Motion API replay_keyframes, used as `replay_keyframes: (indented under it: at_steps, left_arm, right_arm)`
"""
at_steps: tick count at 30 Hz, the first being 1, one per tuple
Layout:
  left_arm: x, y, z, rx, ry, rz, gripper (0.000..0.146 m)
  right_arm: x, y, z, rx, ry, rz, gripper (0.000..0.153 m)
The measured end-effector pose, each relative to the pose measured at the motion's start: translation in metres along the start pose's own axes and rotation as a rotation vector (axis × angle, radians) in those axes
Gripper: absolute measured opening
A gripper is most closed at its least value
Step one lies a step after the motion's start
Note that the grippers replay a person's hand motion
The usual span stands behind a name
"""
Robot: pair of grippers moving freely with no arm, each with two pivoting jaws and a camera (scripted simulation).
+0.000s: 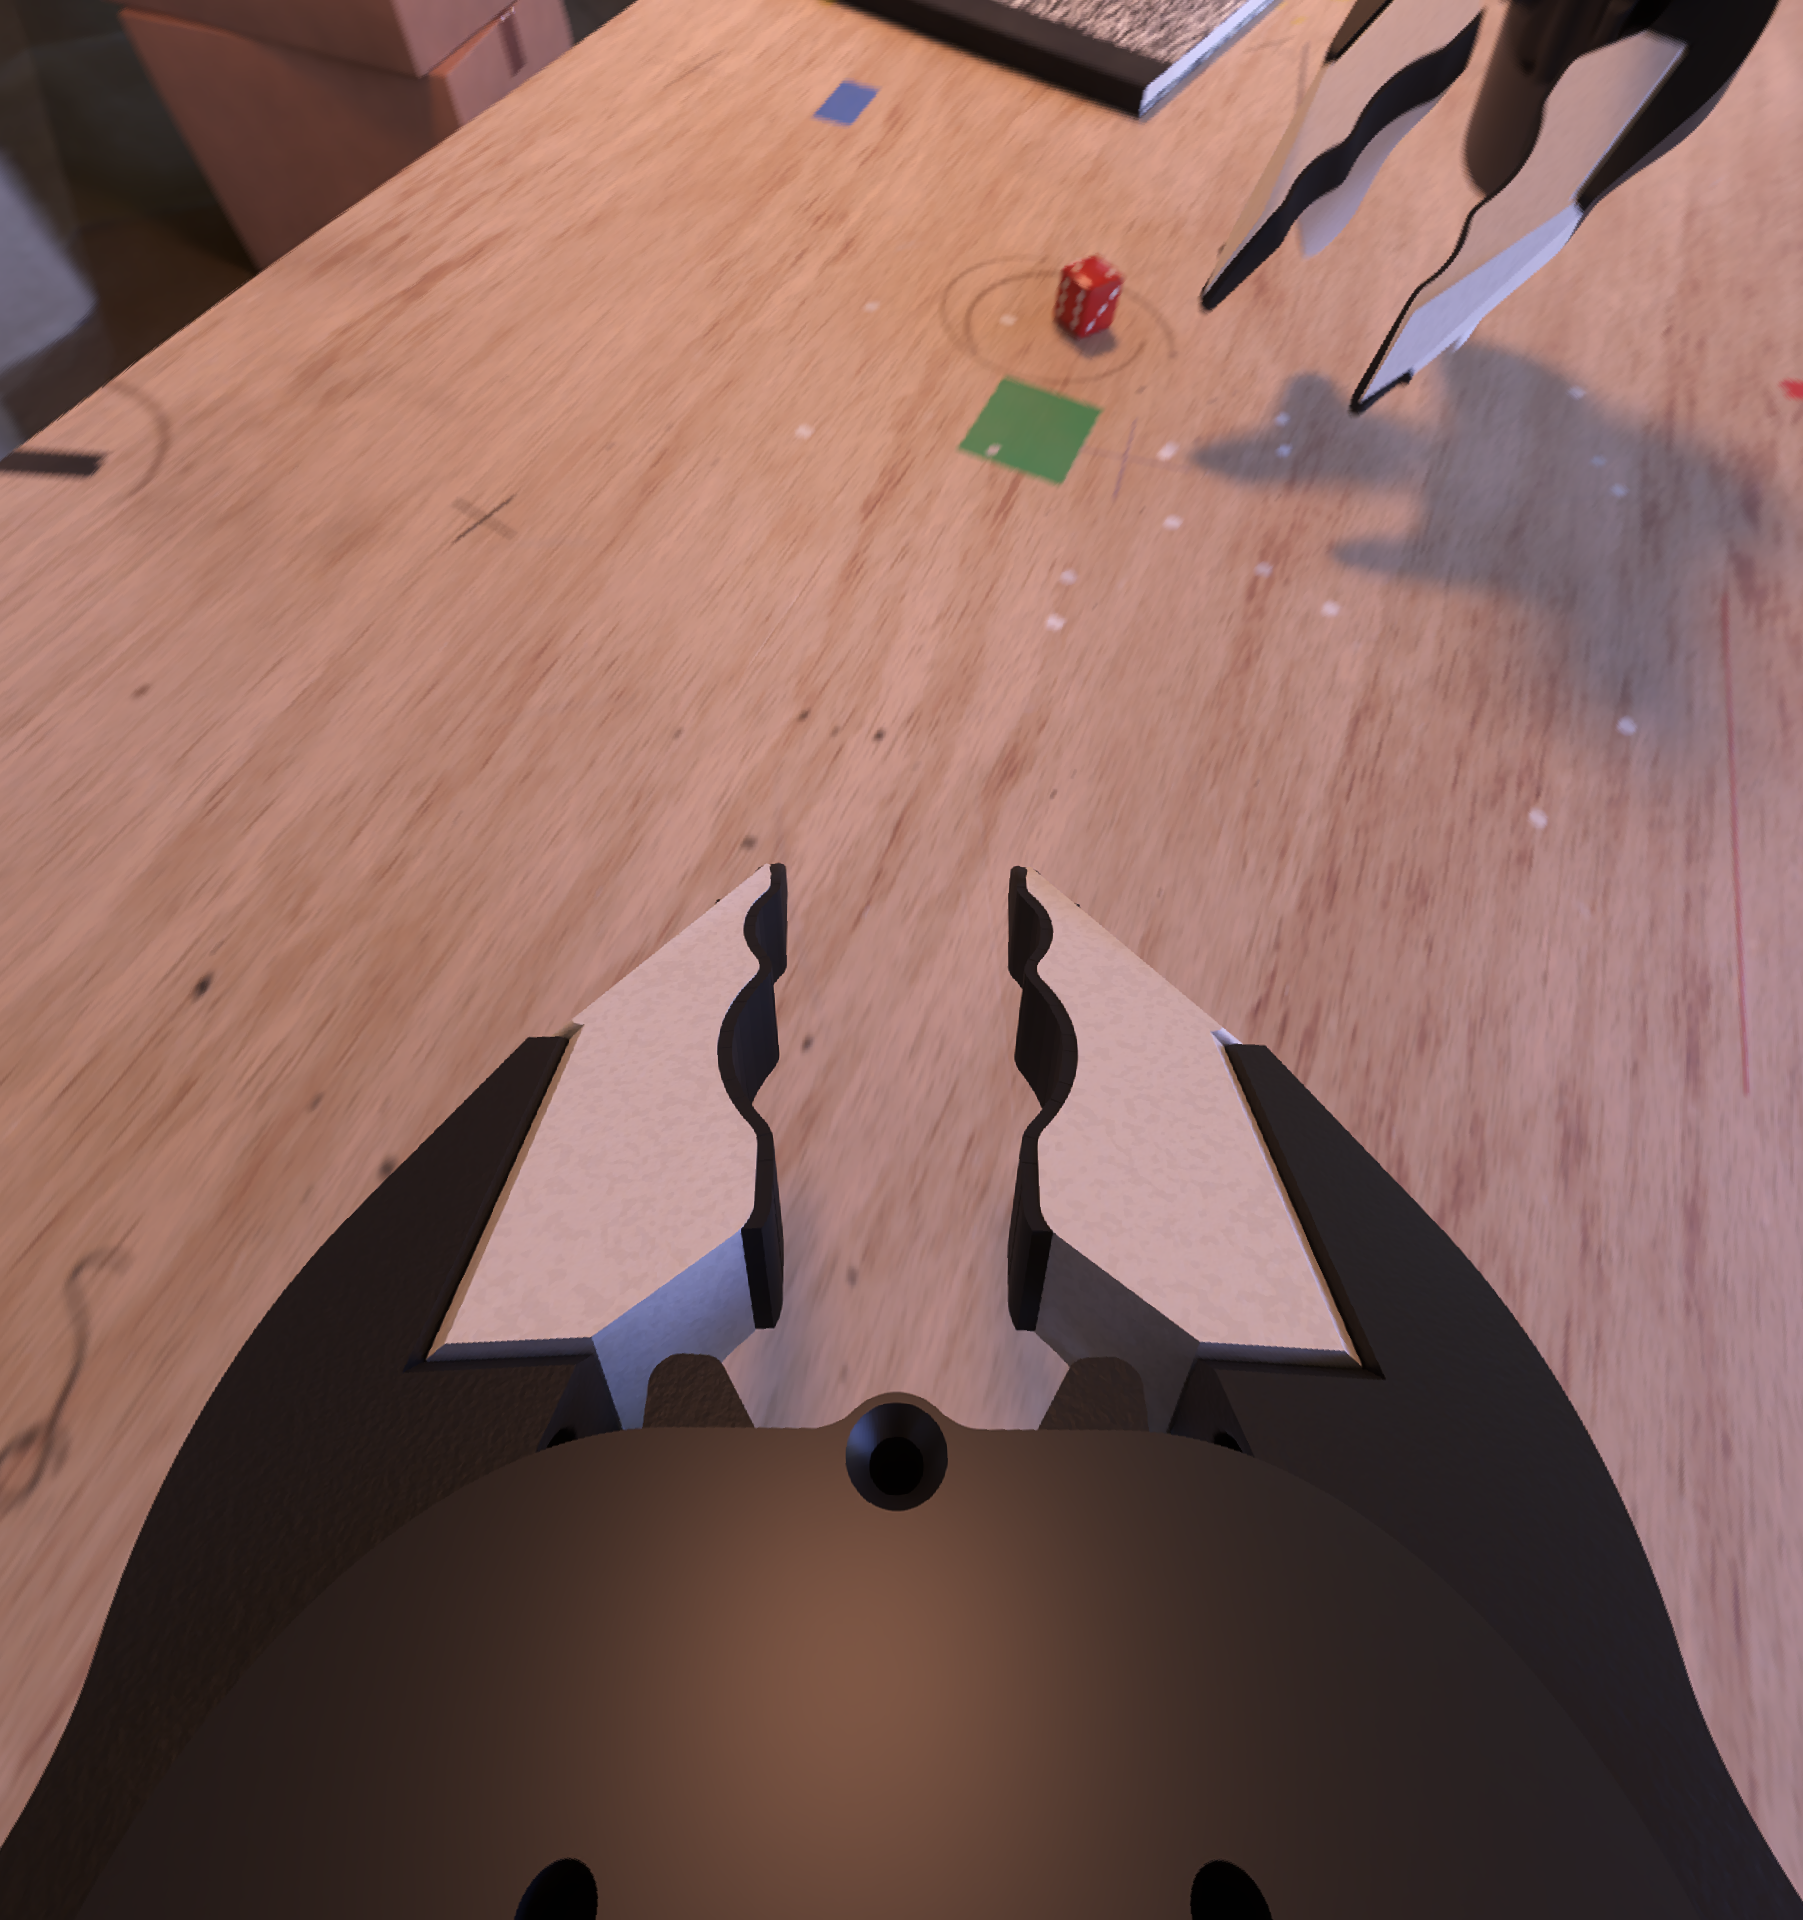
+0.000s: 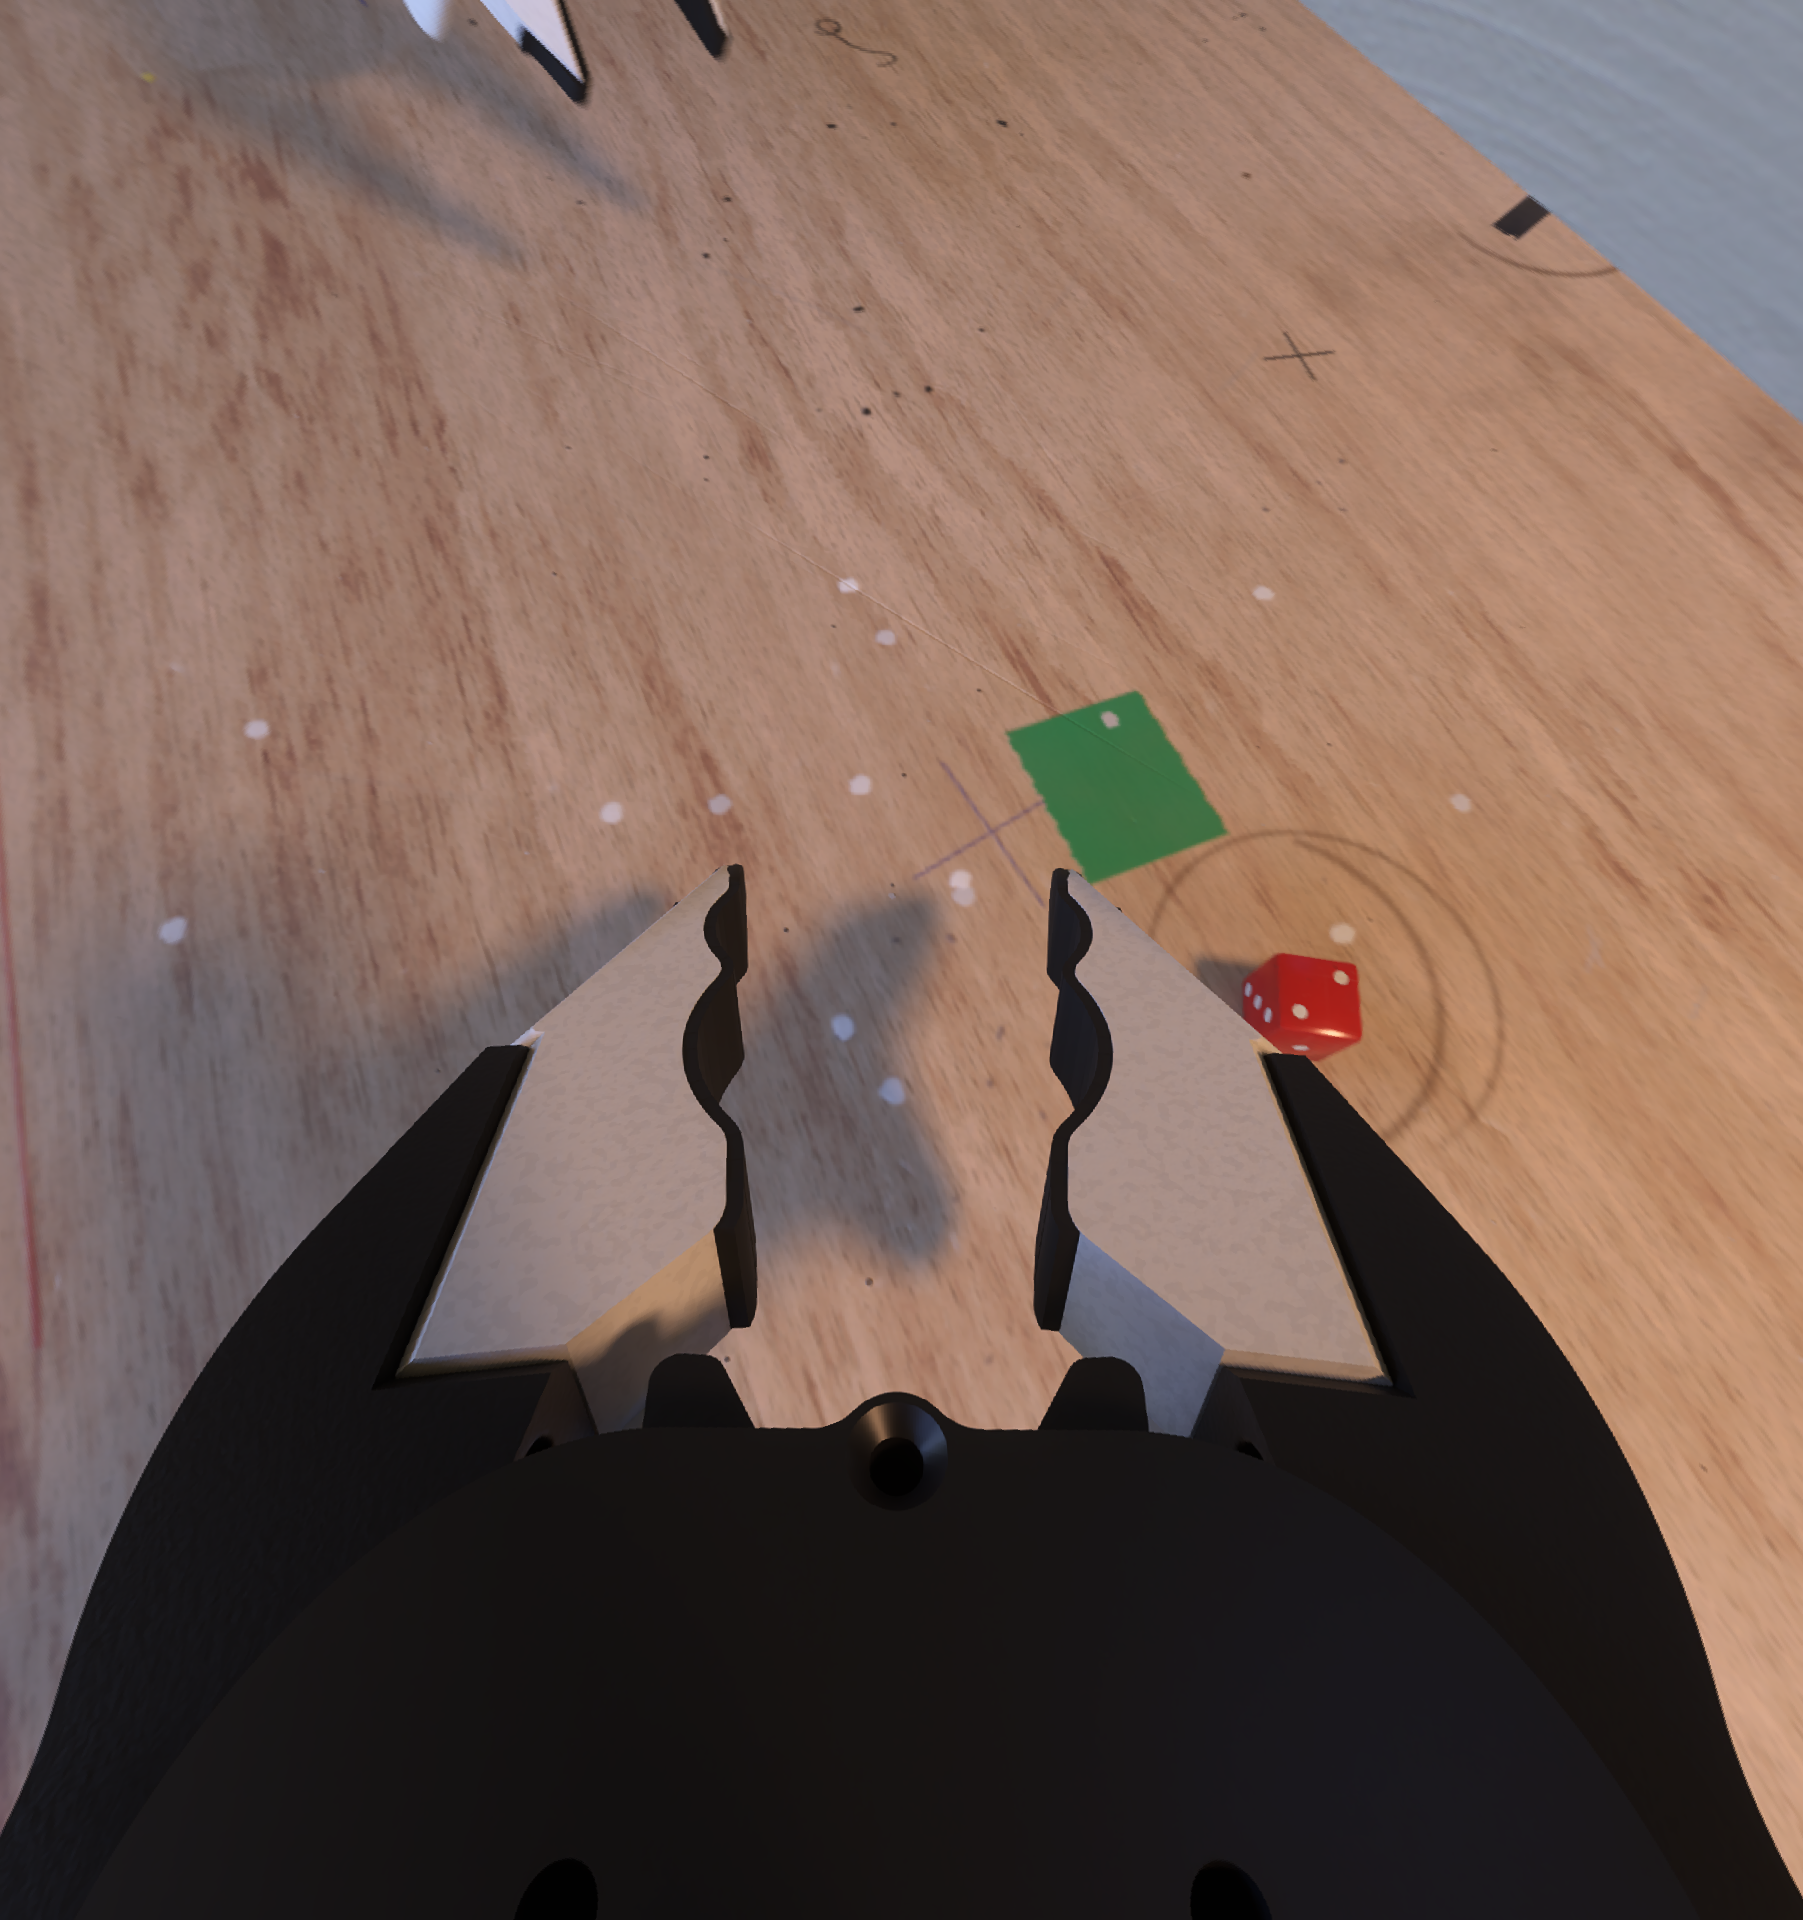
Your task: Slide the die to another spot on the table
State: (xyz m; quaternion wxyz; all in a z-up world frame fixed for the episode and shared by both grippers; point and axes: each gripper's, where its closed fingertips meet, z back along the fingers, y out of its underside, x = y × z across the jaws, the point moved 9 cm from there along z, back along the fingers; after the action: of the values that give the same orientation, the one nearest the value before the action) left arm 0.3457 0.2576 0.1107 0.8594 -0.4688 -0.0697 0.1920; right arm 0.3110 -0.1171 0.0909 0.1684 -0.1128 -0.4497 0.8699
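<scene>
In the left wrist view, the left gripper (image 1: 897,868) fills the foreground above the bare wooden table (image 1: 461,779), its two fingers parted with a clear gap between them and nothing held there. Farther ahead on the wood lies a flat green square (image 1: 1030,430), and just beyond it the red die (image 1: 1087,296) sits on the table inside a pair of thin drawn circles (image 1: 980,281), resting on one face with white pips showing. To the right of the die, the right gripper (image 1: 1281,353) hangs above the table with its tips angled down toward the surface, apart from the die, and its shadow (image 1: 1499,499) spreads over the wood beneath it. At the far edge lie a small blue patch (image 1: 847,103), a dark flat book-like slab (image 1: 1084,52) and a cardboard box (image 1: 336,114) beyond the table. In the right wrist view, the right gripper (image 2: 895,871) is likewise spread open and empty, with only its own shadow on the wood between the fingers. The die (image 2: 1304,1006) lies just outside its right-hand finger (image 2: 1167,1091), near the finger's outer edge; whether the two touch cannot be told from here. The green square (image 2: 1115,787) lies just ahead of that fingertip, and the tips of the left gripper (image 2: 616,52) peek in at the far top edge.
</scene>
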Motion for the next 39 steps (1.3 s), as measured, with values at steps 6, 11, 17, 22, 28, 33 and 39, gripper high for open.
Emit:
replay_keyframes:
  at_steps: [6,11,17,22,28,33,39]
  left_arm:
    - [0.007,0.026,0.025,0.041,-0.052,0.019,0.041]
    - [0.021,0.039,0.081,-0.186,-0.107,0.140,0.046]
    - [0.025,0.056,0.191,-0.419,-0.285,0.277,0.040]
    - [0.015,0.067,0.151,-0.244,-0.271,0.247,0.042]
    - [0.000,0.052,0.066,-0.058,-0.089,0.122,0.043]
    - [-0.001,0.037,0.028,-0.041,-0.012,0.079,0.043]
    - [-0.014,0.009,0.011,-0.406,0.385,0.087,0.048]
  right_arm:
    - [-0.006,0.007,0.007,0.019,0.061,0.011,0.056]
    - [-0.021,0.007,0.028,0.034,0.158,-0.008,0.056]
    - [-0.044,0.015,0.064,0.033,0.293,-0.075,0.056]
    - [-0.056,0.018,0.035,0.111,0.289,-0.101,0.059]
    - [-0.077,0.017,-0.005,0.255,0.226,-0.085,0.060]
    - [-0.083,0.016,-0.012,0.247,0.100,-0.128,0.030]
    - [-0.065,0.012,-0.017,0.233,-0.012,-0.051,0.018]
